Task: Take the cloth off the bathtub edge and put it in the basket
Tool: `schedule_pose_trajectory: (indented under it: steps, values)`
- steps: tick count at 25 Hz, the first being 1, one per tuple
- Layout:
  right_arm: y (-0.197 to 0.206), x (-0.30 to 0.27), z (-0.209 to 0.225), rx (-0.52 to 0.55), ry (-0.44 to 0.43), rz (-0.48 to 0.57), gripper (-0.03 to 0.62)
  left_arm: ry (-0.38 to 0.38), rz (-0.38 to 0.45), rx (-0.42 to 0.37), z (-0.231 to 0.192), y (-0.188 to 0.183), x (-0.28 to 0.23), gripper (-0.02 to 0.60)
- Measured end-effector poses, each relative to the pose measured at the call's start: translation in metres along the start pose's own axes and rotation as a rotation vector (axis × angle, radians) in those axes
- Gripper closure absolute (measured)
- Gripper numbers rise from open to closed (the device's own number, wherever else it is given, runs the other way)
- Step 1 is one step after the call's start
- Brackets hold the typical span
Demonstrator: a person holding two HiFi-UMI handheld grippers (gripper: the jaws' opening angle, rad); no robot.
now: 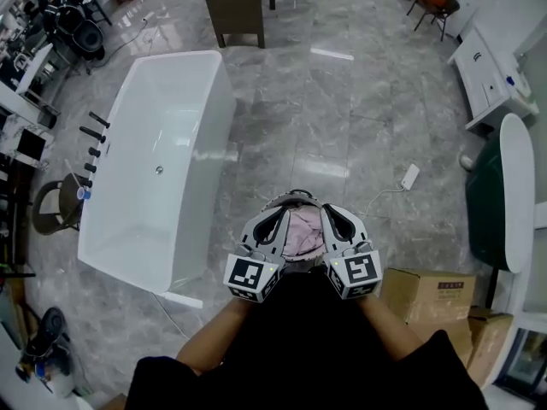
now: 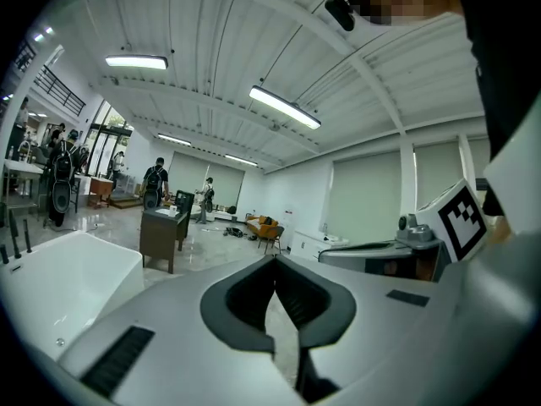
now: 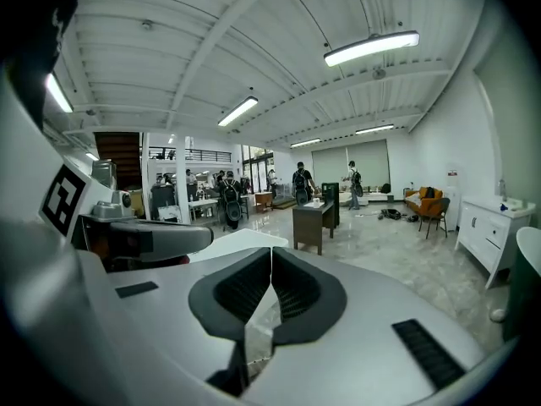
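The white bathtub (image 1: 162,165) stands on the marble floor at the left, and no cloth shows on its rim. A pink cloth (image 1: 301,233) lies bunched in the grey basket (image 1: 295,197) just in front of the person. Both grippers hover side by side over that basket and hide much of it. My left gripper (image 1: 279,212) has its jaws together with nothing between them, which the left gripper view confirms (image 2: 275,267). My right gripper (image 1: 328,213) is likewise shut and empty (image 3: 271,259). Both gripper views look level across the room, away from the cloth.
Black tap fittings (image 1: 91,143) stand at the tub's left side. Cardboard boxes (image 1: 427,295) sit at the right of the person, beyond them a green and white chair (image 1: 502,199). A power strip (image 1: 410,176) lies on the floor. A dark desk (image 1: 238,7) stands further off.
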State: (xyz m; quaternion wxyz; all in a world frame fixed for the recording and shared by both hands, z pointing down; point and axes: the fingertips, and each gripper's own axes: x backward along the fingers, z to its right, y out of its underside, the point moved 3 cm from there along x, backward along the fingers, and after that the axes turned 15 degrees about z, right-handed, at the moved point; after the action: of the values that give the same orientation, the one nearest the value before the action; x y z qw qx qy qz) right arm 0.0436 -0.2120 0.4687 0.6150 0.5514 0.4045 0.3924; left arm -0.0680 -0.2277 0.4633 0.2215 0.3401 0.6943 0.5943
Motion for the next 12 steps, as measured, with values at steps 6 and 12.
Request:
schedule_pose_trajectory:
  steps: [6, 12]
  values:
    - [0.003, -0.004, 0.0, 0.006, 0.019, -0.008, 0.562, 0.012, -0.015, 0.014, -0.002, 0.006, -0.001, 0.566]
    - [0.01, -0.01, -0.007, 0.01, 0.014, -0.035, 0.563, 0.013, -0.038, 0.001, -0.008, 0.011, -0.002, 0.567]
